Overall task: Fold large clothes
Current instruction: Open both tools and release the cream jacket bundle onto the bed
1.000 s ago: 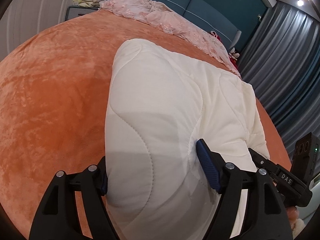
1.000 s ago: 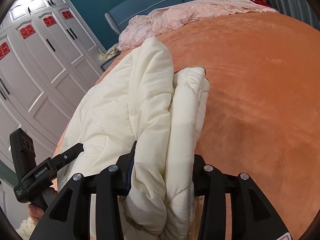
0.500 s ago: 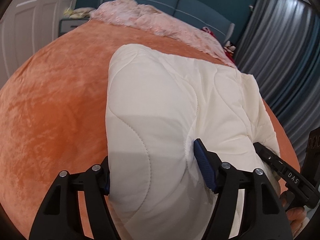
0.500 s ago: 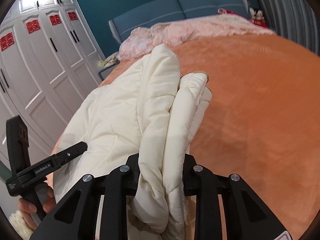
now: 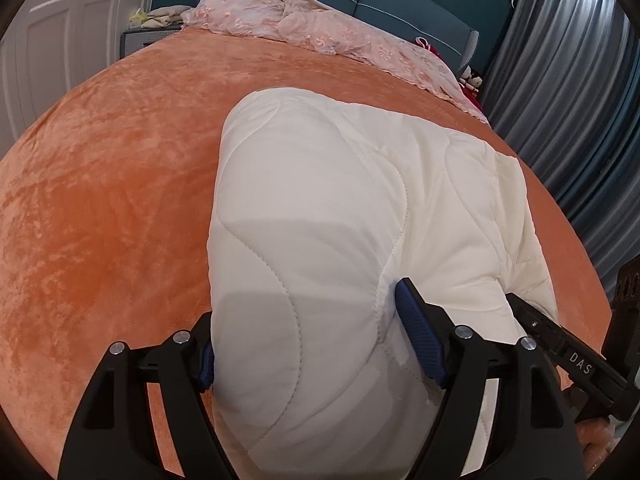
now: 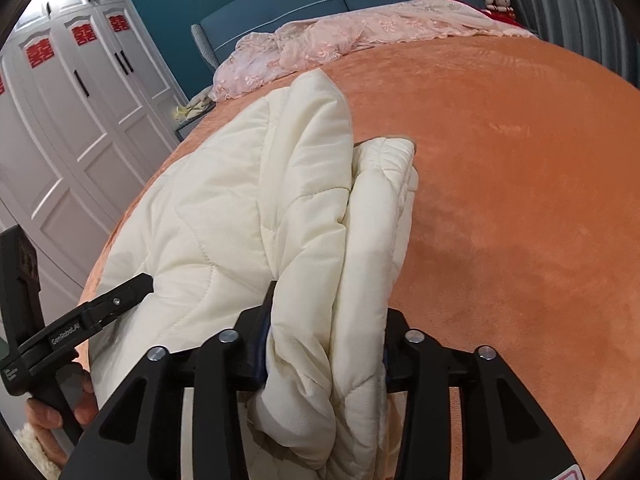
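Orange bedspread [image 5: 100,208] bare around cream quilted coat [image 5: 320,220]; both jaws opening, coat edge between.

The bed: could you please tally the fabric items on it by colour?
Cream: 1, the quilted coat, bunched between the opening jaws of both the left gripper and the right gripper.
Pink: 1, the lace cover.
Orange: 1, the blanket.
Total: 3

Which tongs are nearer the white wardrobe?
Left. The left tongs sit on the wardrobe side of the cream jacket; the right tongs on the far side. Both are opening around jacket folds.
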